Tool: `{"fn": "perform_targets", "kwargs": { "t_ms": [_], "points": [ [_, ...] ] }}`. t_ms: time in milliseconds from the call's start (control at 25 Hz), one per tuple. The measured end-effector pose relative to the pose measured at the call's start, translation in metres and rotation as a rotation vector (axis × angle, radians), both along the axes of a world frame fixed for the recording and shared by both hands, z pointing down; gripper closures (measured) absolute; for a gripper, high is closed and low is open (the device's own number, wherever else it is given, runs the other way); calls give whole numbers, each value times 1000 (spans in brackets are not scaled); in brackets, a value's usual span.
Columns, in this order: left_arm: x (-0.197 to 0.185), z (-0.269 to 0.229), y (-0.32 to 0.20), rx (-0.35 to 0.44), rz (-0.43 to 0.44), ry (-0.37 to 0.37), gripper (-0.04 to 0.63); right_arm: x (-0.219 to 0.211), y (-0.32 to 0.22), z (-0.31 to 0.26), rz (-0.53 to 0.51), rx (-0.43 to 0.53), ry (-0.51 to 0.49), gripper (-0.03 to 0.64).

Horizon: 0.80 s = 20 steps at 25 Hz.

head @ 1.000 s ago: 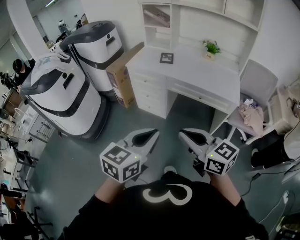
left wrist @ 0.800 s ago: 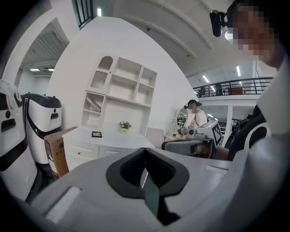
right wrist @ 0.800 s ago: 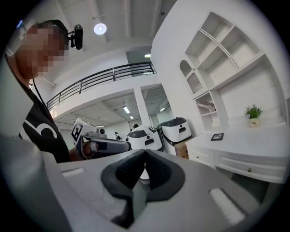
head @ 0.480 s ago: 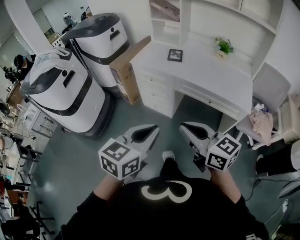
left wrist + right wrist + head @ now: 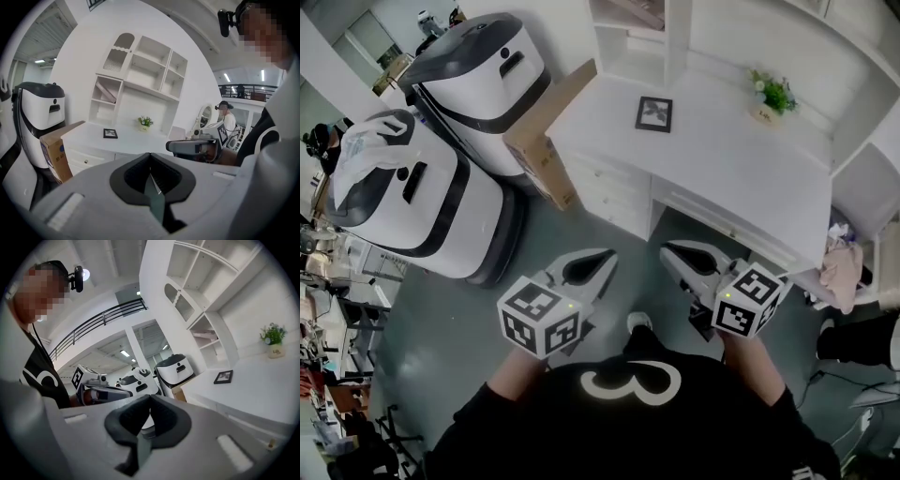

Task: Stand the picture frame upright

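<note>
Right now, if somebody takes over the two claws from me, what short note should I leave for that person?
Left claw: shut, empty, held low in front of the body.
Right claw: shut, empty, beside the left one.
Picture frame: lies flat on the white desk; a small plant stands farther right along the desk.
Done: nothing; neither claw touches the frame.
Left to do: reach the desk, open a claw, grip the frame, stand it upright.
</note>
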State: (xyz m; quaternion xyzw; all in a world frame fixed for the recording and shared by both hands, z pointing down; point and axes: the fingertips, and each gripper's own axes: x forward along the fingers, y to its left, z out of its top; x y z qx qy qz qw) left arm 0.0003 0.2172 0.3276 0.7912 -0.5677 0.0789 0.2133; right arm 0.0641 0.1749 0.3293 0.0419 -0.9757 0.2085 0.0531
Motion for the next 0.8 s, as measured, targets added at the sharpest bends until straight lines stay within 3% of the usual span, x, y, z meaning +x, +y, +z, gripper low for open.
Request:
{"fn": "perform_targets", "kwargs": {
  "t_ms": [280,800],
  "points": [
    [-30,-9,-104,18,6,-12,586,-31,-102,-4,13,-10,5,614],
    [-80,11,-185,-7,18,51,586,-63,-192,10,92,-16,59,614]
  ]
}}
